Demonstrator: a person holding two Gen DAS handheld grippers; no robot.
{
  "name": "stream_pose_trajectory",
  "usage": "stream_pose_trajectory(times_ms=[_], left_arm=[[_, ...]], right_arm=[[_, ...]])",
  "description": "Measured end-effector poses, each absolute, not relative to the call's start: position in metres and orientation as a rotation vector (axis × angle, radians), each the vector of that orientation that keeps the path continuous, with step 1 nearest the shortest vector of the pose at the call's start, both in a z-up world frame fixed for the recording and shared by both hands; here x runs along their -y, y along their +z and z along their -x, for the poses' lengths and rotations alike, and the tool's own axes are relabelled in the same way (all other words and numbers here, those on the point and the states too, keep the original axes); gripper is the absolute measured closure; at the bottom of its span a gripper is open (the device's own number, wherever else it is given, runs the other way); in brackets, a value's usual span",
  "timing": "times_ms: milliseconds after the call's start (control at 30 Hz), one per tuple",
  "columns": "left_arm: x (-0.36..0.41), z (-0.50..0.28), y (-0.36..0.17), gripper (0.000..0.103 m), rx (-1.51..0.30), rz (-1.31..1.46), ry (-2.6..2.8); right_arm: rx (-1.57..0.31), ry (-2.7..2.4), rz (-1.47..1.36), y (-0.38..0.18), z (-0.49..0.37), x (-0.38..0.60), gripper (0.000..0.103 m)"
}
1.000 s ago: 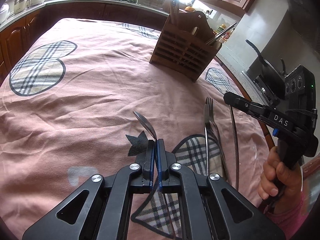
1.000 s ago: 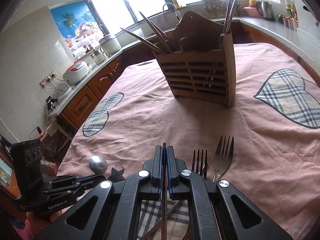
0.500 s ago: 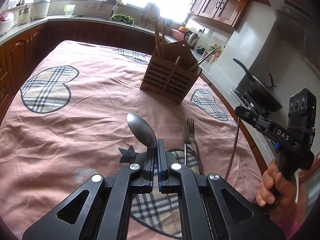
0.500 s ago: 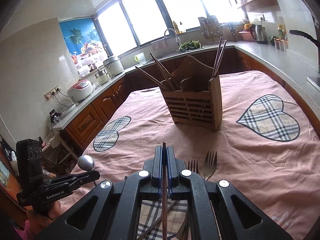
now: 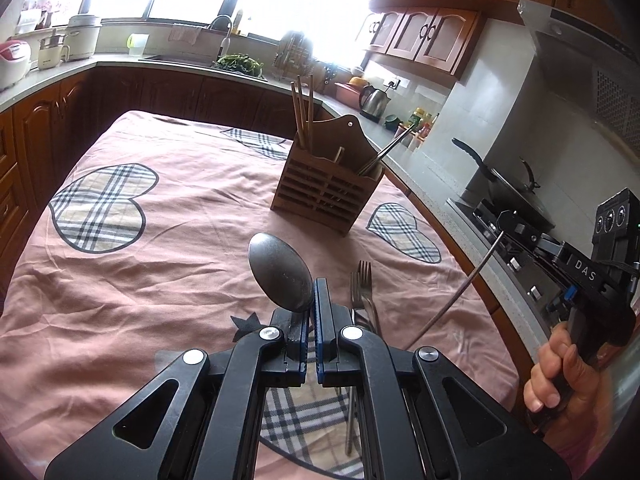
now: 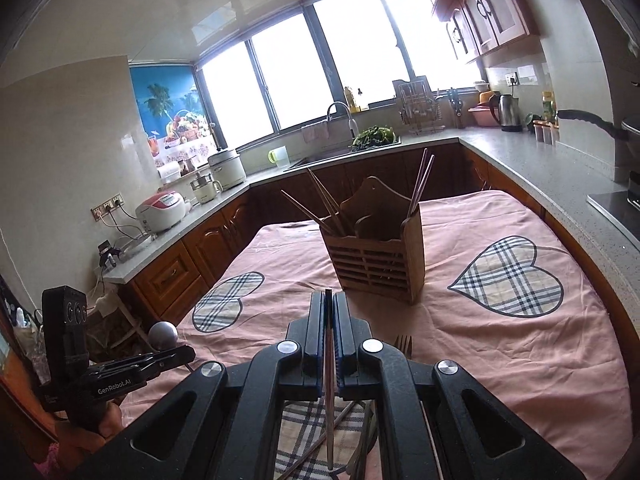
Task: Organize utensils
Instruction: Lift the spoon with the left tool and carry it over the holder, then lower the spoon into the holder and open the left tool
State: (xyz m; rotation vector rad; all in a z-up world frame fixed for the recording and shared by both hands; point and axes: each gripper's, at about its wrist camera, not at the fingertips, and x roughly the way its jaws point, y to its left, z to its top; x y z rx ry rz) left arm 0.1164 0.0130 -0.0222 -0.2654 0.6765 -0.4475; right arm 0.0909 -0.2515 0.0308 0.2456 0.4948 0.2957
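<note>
Left claw (image 5: pixel 311 300) angled down above the desk (image 5: pixel 160 240), clamped on a spoon (image 5: pixel 280 272) | right claw (image 6: pixel 330 312) raised, tilted down, pinching a chopstick (image 6: pixel 329 380) | forks (image 5: pixel 362 292) on the cloth | holder (image 5: pixel 328 188) well ahead, midway.

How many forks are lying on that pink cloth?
2. Both forks lie side by side on the pink cloth, just right of the left gripper that holds the spoon. The grippers may hide others.
</note>
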Motion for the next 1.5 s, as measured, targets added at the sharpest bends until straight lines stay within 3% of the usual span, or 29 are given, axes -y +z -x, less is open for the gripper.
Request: stream_pose_trajectory(times_ms=[767, 1500], left_arm=[[0.007, -0.179, 0.034, 0.101, -0.548, 0.214, -0.446], [0.044, -0.309, 0.088, 0.101, -0.371, 0.155, -0.361]], right_arm=[[-0.392, 0.247, -0.334, 0.054, -0.135, 0.283, 0.099], [-0.173, 0.184, -0.298, 0.116, -0.244, 0.297, 0.099]])
